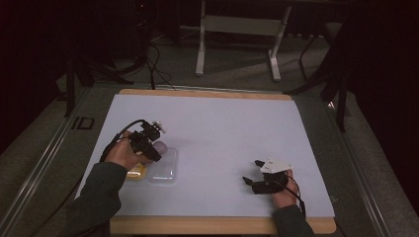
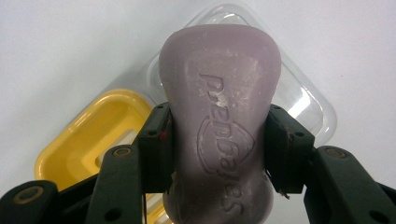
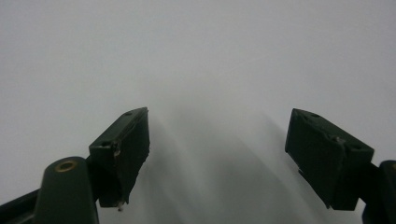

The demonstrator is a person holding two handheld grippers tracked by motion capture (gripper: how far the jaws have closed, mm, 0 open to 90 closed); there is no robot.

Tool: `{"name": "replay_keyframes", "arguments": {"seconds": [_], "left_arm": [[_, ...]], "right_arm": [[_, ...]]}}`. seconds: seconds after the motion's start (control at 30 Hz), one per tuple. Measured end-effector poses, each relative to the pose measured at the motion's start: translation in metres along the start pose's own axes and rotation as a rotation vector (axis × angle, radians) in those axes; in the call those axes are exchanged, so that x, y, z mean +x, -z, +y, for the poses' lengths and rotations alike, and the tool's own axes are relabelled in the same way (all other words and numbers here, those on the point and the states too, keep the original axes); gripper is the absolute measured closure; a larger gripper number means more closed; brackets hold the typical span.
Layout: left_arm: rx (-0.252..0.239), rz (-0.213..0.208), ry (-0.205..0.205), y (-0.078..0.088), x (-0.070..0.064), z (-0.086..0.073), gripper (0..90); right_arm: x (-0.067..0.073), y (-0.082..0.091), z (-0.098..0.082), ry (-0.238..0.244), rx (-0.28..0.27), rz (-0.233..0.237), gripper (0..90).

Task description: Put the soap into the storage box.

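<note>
The left claw (image 2: pixel 218 149) clenches a purple soap bar (image 2: pixel 219 107) above a yellow dish (image 2: pixel 88 140); the right claw (image 3: pixel 217 154) gapes empty.

A dim lab: white-topped table (image 1: pixel 222 128), trailing floor cables (image 1: pixel 158 69), metal stand legs (image 1: pixel 237 39).

Pale purple moulded soap bar (image 2: pixel 219 135) with embossed lettering; yellow plastic soap dish (image 2: pixel 88 140); clear plastic lid (image 2: pixel 308 102); white worktop (image 1: pixel 222 133); black fingers (image 2: pixel 156 149).

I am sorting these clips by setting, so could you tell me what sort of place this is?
Probably a lab or studio recording bench: a white-covered table with a wooden edge, dark curtains around it, cables on the floor and a bare metal stand behind. The left gripper holds a soap bar.
</note>
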State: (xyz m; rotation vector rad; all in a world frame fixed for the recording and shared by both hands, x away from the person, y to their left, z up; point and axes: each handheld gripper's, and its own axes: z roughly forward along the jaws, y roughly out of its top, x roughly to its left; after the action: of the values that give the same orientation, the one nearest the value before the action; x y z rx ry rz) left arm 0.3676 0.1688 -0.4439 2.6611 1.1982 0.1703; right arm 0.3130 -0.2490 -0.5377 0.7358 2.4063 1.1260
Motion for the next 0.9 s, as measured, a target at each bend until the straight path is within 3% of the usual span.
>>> {"name": "replay_keyframes", "arguments": {"seconds": [0.9], "left_arm": [[-0.004,0.014,0.088,0.000,0.015,-0.013,49.8]], "right_arm": [[0.000,0.000,0.000,-0.004,-0.004,-0.001,21.3]]}}
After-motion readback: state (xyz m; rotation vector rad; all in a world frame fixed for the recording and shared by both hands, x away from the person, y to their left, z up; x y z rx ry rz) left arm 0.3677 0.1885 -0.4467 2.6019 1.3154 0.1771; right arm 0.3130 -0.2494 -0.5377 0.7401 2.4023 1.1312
